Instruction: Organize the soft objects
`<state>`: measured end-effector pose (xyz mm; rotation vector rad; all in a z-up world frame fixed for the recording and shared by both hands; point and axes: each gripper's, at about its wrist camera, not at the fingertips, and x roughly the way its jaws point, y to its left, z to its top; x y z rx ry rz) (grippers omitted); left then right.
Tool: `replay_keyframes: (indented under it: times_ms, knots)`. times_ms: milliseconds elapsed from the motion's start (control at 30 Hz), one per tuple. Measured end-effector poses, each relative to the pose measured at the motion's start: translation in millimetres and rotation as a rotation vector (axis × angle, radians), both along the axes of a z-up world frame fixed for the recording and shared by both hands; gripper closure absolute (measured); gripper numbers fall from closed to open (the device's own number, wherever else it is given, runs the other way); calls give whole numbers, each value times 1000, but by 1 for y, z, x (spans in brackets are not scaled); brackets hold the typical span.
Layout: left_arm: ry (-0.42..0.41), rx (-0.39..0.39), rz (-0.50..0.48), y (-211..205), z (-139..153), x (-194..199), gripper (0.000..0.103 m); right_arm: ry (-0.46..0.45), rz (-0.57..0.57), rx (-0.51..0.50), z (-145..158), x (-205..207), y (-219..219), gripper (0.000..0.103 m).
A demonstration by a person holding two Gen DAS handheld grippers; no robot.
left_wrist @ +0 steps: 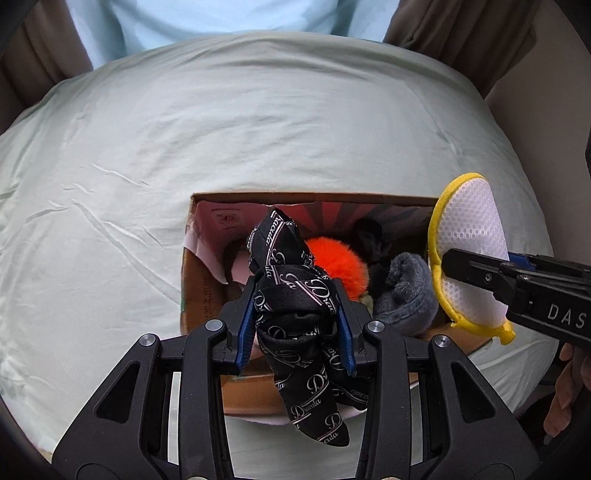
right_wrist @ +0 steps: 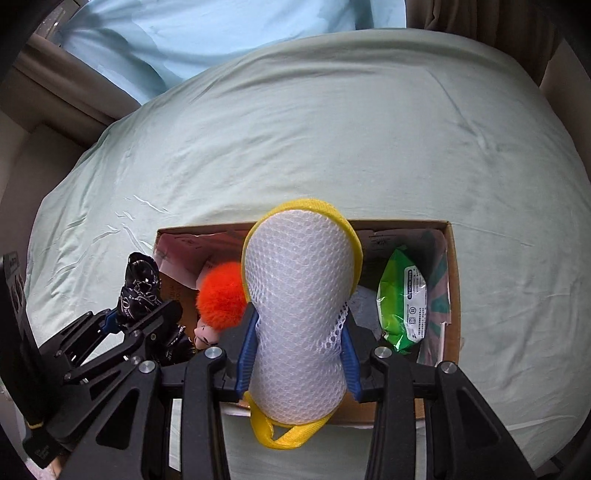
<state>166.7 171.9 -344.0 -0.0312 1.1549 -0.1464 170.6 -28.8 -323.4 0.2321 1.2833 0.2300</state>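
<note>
Soft, even daylight fills both views, coming from the pale blue curtained window (left_wrist: 229, 14) at the top. The wrinkled pale green bedsheet (left_wrist: 258, 129) shows only faint shadows in its creases. The open brown cardboard box (right_wrist: 453, 288) is dimmer inside. Fisheye bending curves the edges strongly (corners go black), and focus stays sharp without glare.

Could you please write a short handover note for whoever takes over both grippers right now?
Left gripper: shut on the black printed cloth, held over the cardboard box.
Right gripper: shut on the white mesh pouch with yellow trim, also over the box.
Done: orange pompom, grey plush item and green packet already lie in the box on the bed.
Left: release both held items into the box.
</note>
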Motion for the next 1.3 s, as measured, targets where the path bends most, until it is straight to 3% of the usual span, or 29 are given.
replay_keyframes:
  times_ms: [67,133,167,200,233,333,567,767,933,1067,1300]
  knots:
    - [-20,2,-13,-1,-10,-1,70,9,-10,32,-10,3,-1,62]
    - [-39,10,-36,-4,-16,-2,63,19,-25,35,-18,5,-1,55]
    - [-49,16,-50,-6,-18,-4,45,25,-33,31,-23,6,-2,51]
    - [-59,20,-68,-8,-20,-6,16,28,-40,32,-25,6,-2,39]
    - [-73,27,-85,-10,-20,-9,2,31,-51,36,-28,7,-4,27]
    - [-99,47,-126,-14,-21,-17,0,49,-70,44,-34,8,-9,12]
    - [-57,39,-130,-16,-29,-20,0,12,-77,2,-24,6,-11,12]
    - [-79,14,-107,-11,-8,-20,0,-22,-65,3,-5,2,-12,12]
    - [-123,22,-85,-15,38,-29,0,-78,-55,16,38,-8,-19,12]
    - [-174,-8,-49,-19,90,-41,0,-157,-37,5,91,-23,-31,12]
    - [-289,16,1,-40,185,-69,0,-347,-25,-30,190,-60,-66,12]
